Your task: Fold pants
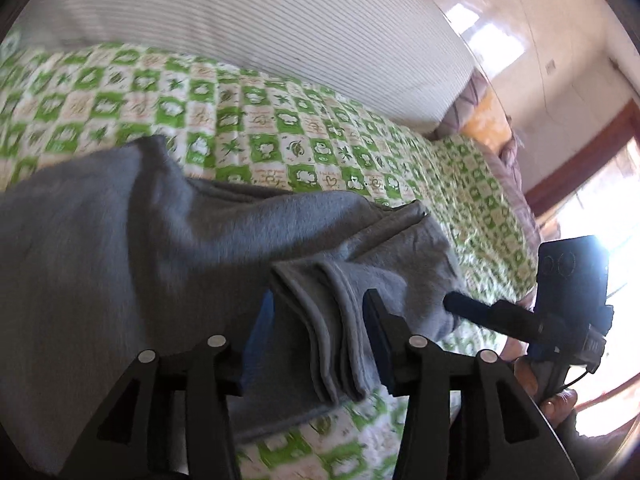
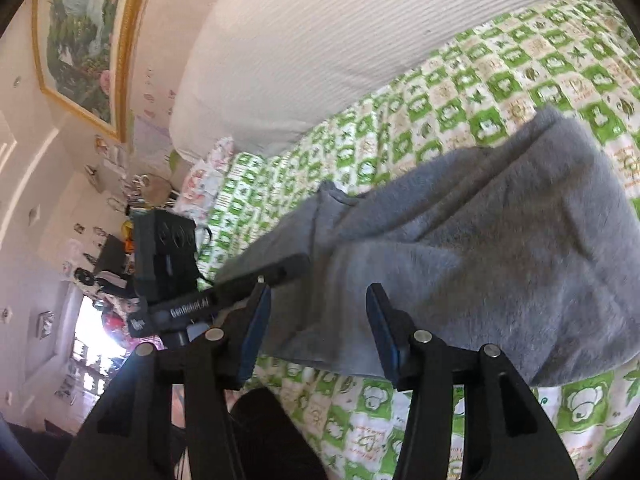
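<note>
The grey pants (image 1: 140,240) lie folded over on the green-and-white checked bedspread (image 1: 280,120). My left gripper (image 1: 316,320) is open, and the stacked hem edges of the pants lie loose between its blue pads without being pinched. In the right wrist view my right gripper (image 2: 318,312) is also open, over the near edge of the pants (image 2: 480,240), with the cloth resting on the bedspread (image 2: 480,80) between its pads. Each gripper shows in the other's view: a right finger (image 1: 468,308) touches the fold's right end, and a left finger (image 2: 280,270) lies on the cloth's left end.
A large white ribbed pillow (image 1: 280,20) runs along the far side of the bed (image 2: 320,40). A hand (image 1: 560,404) holds the right gripper's handle. A framed picture (image 2: 80,40) hangs on the wall, with clutter and a bright doorway below it.
</note>
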The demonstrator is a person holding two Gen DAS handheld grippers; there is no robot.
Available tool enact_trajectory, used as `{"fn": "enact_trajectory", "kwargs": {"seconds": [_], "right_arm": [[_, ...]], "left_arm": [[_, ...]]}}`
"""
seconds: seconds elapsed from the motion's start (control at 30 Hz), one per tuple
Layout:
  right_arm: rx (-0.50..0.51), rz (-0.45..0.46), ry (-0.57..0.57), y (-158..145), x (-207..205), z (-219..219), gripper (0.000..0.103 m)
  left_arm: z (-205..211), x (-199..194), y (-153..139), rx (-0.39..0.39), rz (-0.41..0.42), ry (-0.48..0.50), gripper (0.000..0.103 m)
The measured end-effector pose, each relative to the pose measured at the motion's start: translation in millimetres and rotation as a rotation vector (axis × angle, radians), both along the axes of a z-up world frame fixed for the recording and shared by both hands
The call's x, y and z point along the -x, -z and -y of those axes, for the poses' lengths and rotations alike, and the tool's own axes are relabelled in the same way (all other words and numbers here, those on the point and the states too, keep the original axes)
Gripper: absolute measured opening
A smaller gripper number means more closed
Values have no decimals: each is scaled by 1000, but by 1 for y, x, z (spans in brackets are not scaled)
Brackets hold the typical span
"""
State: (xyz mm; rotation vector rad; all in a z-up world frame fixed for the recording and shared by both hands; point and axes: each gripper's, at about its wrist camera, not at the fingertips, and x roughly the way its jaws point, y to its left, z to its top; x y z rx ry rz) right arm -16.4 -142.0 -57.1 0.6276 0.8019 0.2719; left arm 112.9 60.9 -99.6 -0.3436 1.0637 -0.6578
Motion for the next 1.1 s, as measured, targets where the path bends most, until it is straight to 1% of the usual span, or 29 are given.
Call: {"fn": "enact_trajectory", "kwargs": {"seconds": [0.13, 0.23, 0.3, 0.43, 0.5, 0.53, 0.6, 0.67, 0.8, 0.83, 0.87, 0.9, 0.93, 0.97, 1.0, 1.07, 1.1], "right_arm": [[49, 20, 1, -15, -5, 7, 52], [102, 4, 1, -19, -20, 14, 52], [142, -26, -16, -17, -34, 13, 52], [219, -90, -91, -7, -62, 3, 52], [268, -125, -141, 1, -73, -6, 52], [293, -140, -165, 4, -77, -9, 52], [353, -171, -226, 10, -88, -19, 52], [405, -195, -288, 17, -97, -26, 52], [494, -252, -368, 32, -115, -35, 50], [517, -265, -380, 36, -118, -36, 48], [532, -285, -397, 43, -120, -37, 37], [540, -312, -416, 51, -123, -38, 24], [547, -328, -423, 57, -125, -38, 17], [561, -333, -425, 62, -125, -39, 7], [567, -327, -425, 62, -125, -39, 4], [581, -287, -424, 53, -124, -43, 4], [575, -259, -418, 44, -125, -45, 4]], "left_arm": [[6, 17, 7, -13, -47, -45, 49], [20, 29, 11, -46, -66, -79, 49], [29, 36, 13, -66, -71, -101, 49], [40, 49, 7, -132, -43, -174, 49], [41, 57, 0, -136, -11, -215, 49], [43, 59, -2, -138, -4, -218, 49], [51, 62, -3, -166, 14, -217, 49], [59, 59, 5, -189, 8, -201, 49], [63, 48, 40, -181, -82, -191, 49], [62, 48, 44, -173, -85, -195, 48], [62, 48, 46, -162, -81, -199, 48], [60, 46, 45, -152, -76, -197, 46], [58, 45, 44, -147, -73, -198, 27], [55, 44, 43, -124, -74, -193, 13], [49, 41, 41, -88, -89, -191, 7], [39, 41, 32, -55, -81, -210, 6], [37, 43, 27, -54, -70, -221, 6]]}}
